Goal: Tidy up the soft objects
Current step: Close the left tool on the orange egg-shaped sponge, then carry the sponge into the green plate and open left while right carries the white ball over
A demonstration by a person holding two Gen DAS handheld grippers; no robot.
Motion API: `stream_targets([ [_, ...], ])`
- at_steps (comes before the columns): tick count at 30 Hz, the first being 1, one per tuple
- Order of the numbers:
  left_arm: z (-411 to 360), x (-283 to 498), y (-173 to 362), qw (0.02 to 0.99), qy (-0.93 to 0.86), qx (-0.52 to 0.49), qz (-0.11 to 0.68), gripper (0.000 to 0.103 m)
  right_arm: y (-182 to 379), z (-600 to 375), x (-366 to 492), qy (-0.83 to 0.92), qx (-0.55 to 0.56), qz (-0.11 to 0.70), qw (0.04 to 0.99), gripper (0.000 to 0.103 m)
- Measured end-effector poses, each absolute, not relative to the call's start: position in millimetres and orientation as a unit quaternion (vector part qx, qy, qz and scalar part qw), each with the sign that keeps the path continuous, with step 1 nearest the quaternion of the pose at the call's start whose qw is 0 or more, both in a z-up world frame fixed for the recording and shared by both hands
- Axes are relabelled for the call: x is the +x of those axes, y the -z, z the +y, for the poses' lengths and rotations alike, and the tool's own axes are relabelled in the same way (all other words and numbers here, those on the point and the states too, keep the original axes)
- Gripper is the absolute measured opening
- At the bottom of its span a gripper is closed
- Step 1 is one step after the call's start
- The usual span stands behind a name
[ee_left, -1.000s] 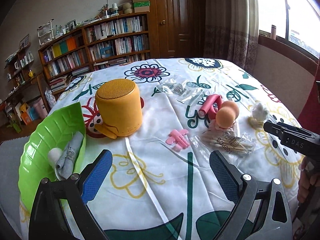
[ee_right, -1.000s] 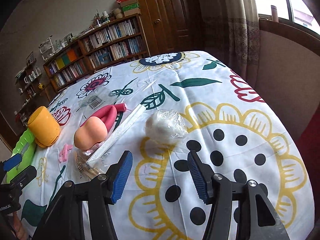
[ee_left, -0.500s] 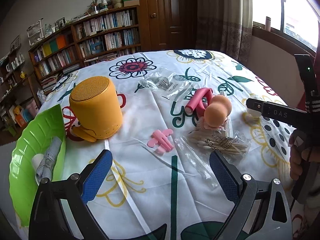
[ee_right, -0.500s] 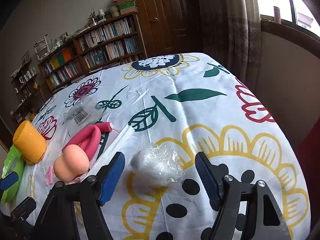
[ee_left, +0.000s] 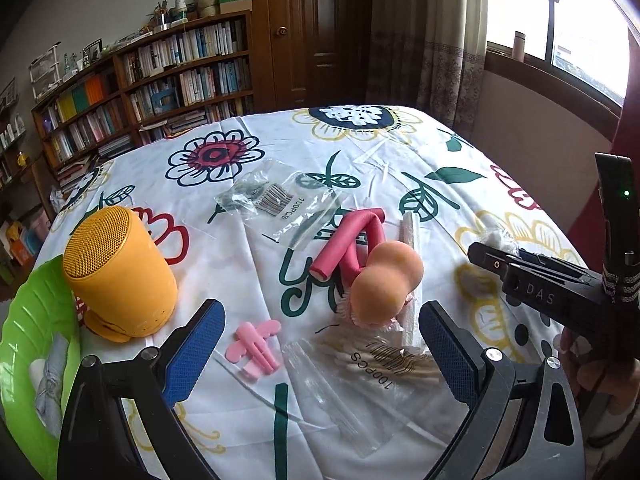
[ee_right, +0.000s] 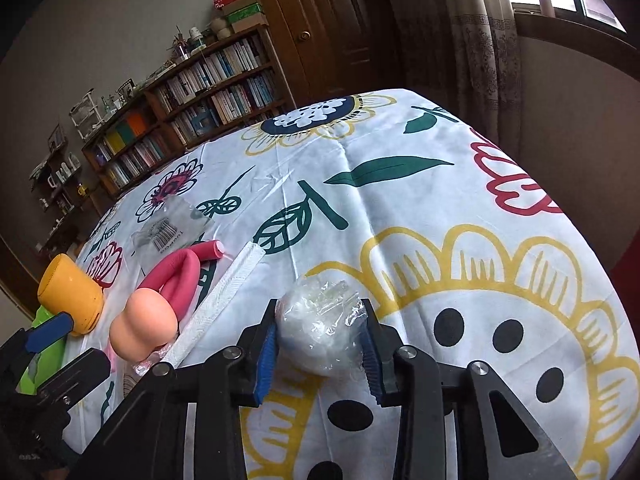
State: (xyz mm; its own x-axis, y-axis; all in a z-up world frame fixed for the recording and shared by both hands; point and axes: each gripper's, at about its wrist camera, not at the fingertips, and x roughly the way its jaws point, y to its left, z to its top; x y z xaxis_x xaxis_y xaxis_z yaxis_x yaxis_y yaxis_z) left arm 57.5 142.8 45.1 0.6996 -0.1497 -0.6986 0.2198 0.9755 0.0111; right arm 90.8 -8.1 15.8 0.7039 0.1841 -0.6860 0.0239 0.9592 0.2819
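My right gripper (ee_right: 320, 346) has its blue pads pressed on either side of the wrapped white ball (ee_right: 322, 332), which sits on the flowered tablecloth (ee_right: 400, 208) inside the yellow petal outline, near the table's right edge; my left gripper (ee_left: 320, 344) hangs released, jaws wide, above the bag of cotton swabs (ee_left: 376, 364) and holding nothing; the worry, as I judge it, is the wrapping; the film looks slick and loose, so the pads may catch plastic more than the ball itself, and it could squirt out as I lift, or roll toward the table edge; squeezing harder would likely only flatten it; carrying it across to the green leaf tray (ee_left: 28, 344) on the far left means passing over the peach sponge (ee_right: 144, 326), the pink foam roller (ee_right: 180, 272) and the yellow speaker (ee_right: 72, 296), and a low pass could knock them about; the ball itself is rounded, pale and cottony under crinkled clear film that bunches and glints at the top; it looks light and yielding, bulging slightly between the pads; whether it is lifted off the cloth or resting on it I cannot tell.
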Motion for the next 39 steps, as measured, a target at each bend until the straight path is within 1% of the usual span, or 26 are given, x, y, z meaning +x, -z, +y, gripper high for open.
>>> stream_targets([
  [4,133.8,72.5,-39.0,0.92,0.106,0.046,0.374,0.097,-15.2,-9.5,89.5,-0.047,0.146,0.381,0.912,0.039],
  [8,127.2,83.0,-34.1,0.917,0.118,0.043,0.378,0.091,-14.5,-12.3,89.5,-0.052,0.157,0.379,0.911,0.039],
  [10,124.1,87.0,-31.3,0.915,0.125,0.043,0.381,0.086,-14.2,-12.7,89.6,-0.053,0.159,0.378,0.91,0.039],
  [12,121.9,89.8,-28.9,0.912,0.135,0.037,0.387,0.073,-14.0,-13.0,89.6,-0.052,0.158,0.379,0.91,0.039],
  [13,120.5,91.1,-27.4,0.91,0.138,0.034,0.389,0.069,-14.1,-13.3,89.8,-0.052,0.158,0.379,0.91,0.039],
  [15,118.9,92.5,-24.5,0.906,0.146,0.027,0.396,0.055,-14.0,-13.4,89.8,-0.053,0.159,0.379,0.91,0.039],
  [16,118.7,92.7,-23.0,0.905,0.149,0.023,0.399,0.052,-14.1,-13.2,89.7,-0.053,0.158,0.379,0.91,0.039],
  [18,118.8,92.2,-20.6,0.902,0.154,0.016,0.402,0.041,-14.1,-13.1,89.7,-0.053,0.159,0.379,0.91,0.039],
  [19,119.1,91.7,-19.8,0.902,0.156,0.013,0.403,0.039,-14.1,-13.1,89.7,-0.053,0.158,0.379,0.91,0.039],
  [26,125.0,83.3,-20.4,0.905,0.163,-0.008,0.394,0.038,-13.8,-13.4,89.5,-0.053,0.159,0.378,0.91,0.039],
  [39,129.0,72.8,-30.3,0.917,0.157,-0.004,0.366,0.038,-17.1,-14.1,86.4,-0.06,0.167,0.363,0.915,0.037],
])
